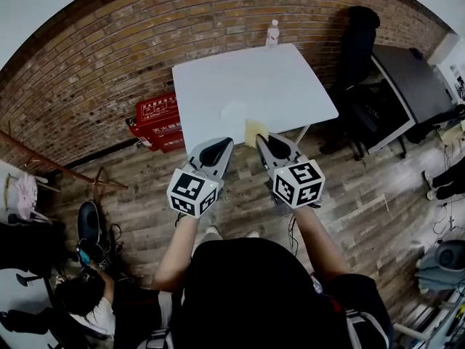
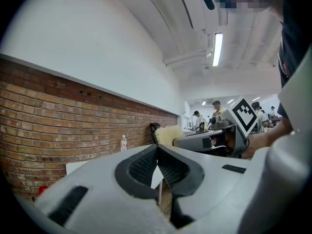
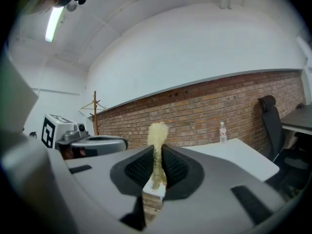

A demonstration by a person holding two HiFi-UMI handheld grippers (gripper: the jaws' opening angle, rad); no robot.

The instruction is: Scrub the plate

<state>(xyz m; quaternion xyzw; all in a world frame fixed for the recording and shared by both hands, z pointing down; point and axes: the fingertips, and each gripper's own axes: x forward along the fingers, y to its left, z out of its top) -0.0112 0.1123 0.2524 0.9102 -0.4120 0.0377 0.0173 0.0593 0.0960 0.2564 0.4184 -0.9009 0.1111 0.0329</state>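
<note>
Though crate (image 1: 156, 115) lettering is unreadable, right hand-held gripper (image 3: 157, 150) pinching sponge (image 3: 158, 130)

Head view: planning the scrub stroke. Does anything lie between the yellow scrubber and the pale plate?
Nothing visible does. The scrubber in the right gripper sits beside the faint plate, only bare table between.
</note>
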